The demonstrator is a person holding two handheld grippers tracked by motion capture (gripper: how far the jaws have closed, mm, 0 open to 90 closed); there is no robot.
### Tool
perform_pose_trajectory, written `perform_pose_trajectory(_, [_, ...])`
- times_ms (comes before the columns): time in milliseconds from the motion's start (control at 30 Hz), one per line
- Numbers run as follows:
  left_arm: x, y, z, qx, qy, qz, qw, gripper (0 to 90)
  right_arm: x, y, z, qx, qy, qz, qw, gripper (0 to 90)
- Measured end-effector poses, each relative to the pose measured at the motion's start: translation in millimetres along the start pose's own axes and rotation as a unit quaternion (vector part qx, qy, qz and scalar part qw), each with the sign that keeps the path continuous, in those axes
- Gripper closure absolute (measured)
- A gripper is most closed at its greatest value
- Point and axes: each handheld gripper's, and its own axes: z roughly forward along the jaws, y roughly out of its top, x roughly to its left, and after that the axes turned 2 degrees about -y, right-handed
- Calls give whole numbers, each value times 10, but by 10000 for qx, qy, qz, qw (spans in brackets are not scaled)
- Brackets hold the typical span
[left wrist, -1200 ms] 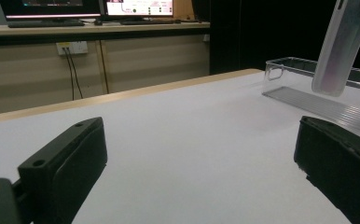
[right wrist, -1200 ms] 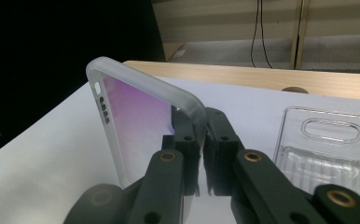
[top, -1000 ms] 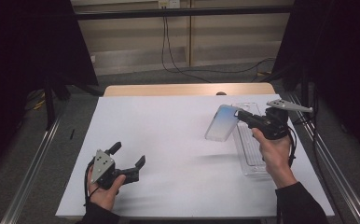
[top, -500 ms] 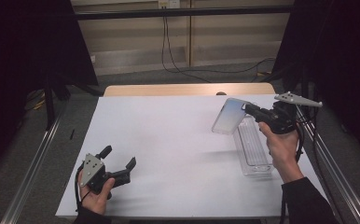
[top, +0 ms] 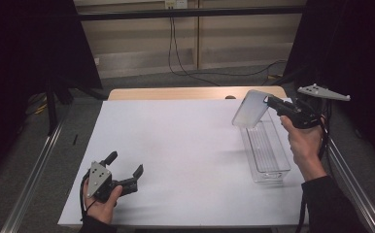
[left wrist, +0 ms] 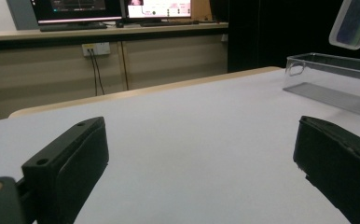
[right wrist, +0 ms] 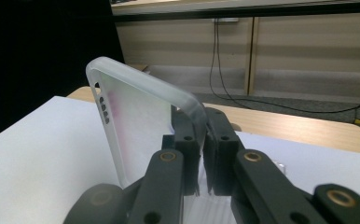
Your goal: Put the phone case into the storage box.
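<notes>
My right gripper [top: 269, 102] is clamped on one edge of a frosted, translucent phone case [top: 248, 109] and holds it in the air, tilted, above the far end of the clear plastic bin [top: 268, 154]. In the right gripper view the jaws stand nearly together with the case's rim [right wrist: 194, 109] pinched between them; the case [right wrist: 131, 126] rises toward 11 o'clock from the jaws. My left gripper [top: 127, 177] rests low at the near-left of the white table [top: 176, 145], jaws spread wide, holding nothing.

Step in hand, as I judge it: lifting the case clear of the bin. The next move calls for carrying it toward 9 o'clock over open table and setting it down flat, keeping the pinch firm, since a grip on one thin edge lets the case swing.

Container: the bin sits at the table's 3 o'clock edge, long axis running 12 to 6. It appears empty; its ribbed floor [left wrist: 336, 95] shows bare.
</notes>
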Motion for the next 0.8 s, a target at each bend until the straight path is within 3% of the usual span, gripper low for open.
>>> perform_pose_trajectory(333, [15, -3, -12, -29, 19, -22, 10000, 26, -192, 37, 34, 0, -231, -11, 9997, 849])
perform_pose_trajectory(800, [40, -10, -16, -27, 21, -59, 10000, 18, -339, 22, 198, -61, -544, -306, 9980, 849])
